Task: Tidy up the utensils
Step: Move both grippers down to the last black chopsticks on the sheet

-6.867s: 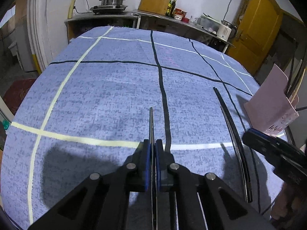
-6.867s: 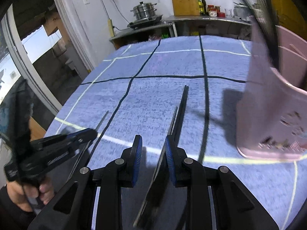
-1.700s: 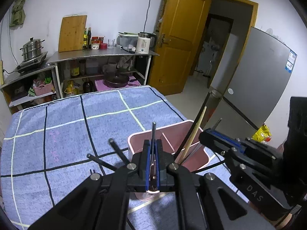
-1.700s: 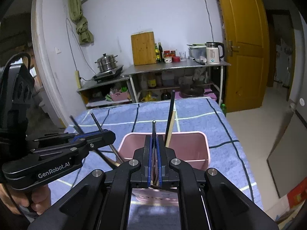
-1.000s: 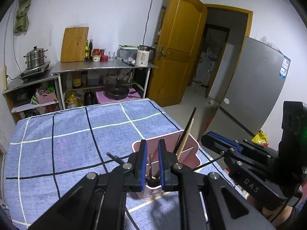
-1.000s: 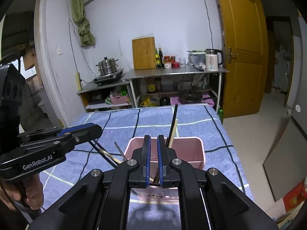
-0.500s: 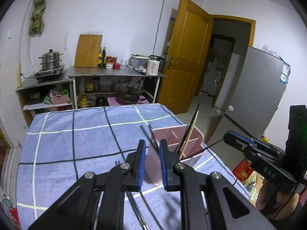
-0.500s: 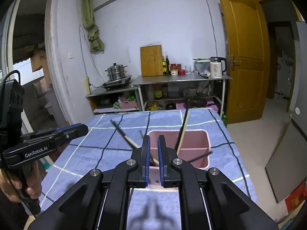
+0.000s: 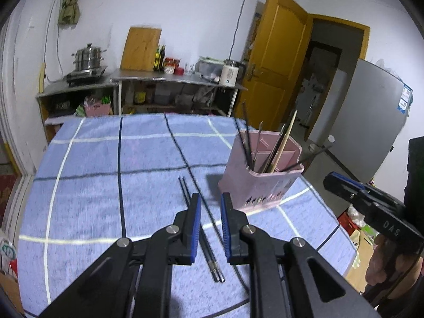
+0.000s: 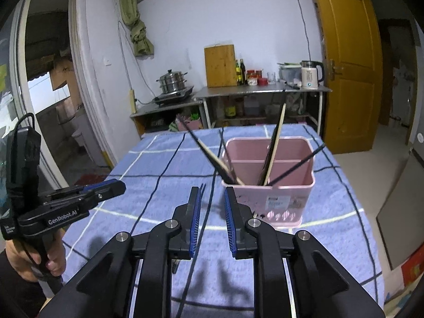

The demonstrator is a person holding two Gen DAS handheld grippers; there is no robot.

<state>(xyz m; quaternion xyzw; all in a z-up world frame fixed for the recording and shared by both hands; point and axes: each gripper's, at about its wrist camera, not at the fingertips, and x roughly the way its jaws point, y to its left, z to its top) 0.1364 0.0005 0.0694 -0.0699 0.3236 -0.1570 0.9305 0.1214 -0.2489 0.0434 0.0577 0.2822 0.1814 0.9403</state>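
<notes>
**Chopsticks on the cloth, holder half filled**

Blue checked cloth [image 9: 92, 180] covers the surface, with a steel kitchen shelf, a wooden chopping board [image 10: 220, 66] and a yellow door [image 9: 275, 69] behind it.

A pink utensil holder [image 9: 261, 185] stands on the cloth toward the right side in the left wrist view. Inside, a partition divides it into compartments, and several dark chopsticks and one pale wooden one [image 10: 275, 143] lean out of it at different angles; two dark ones slant far over its rim, to the left and right.

One pair of black chopsticks [image 9: 201, 230] lies flat on the cloth just left of the holder, side by side, running away from the cameras.

Left tongs [image 9: 210, 209] hover over this pair with their blue pads apart and nothing pressed between them; the chopsticks show through the gap, lying on the cloth below.

Right tongs [image 10: 211, 201] face the holder head-on, and their jaws are opening, with nothing between them. The far tips of the lying pair show beside the left pad.

Each view shows the other tool at its edge, gripped by a hand [image 10: 50, 259].
</notes>
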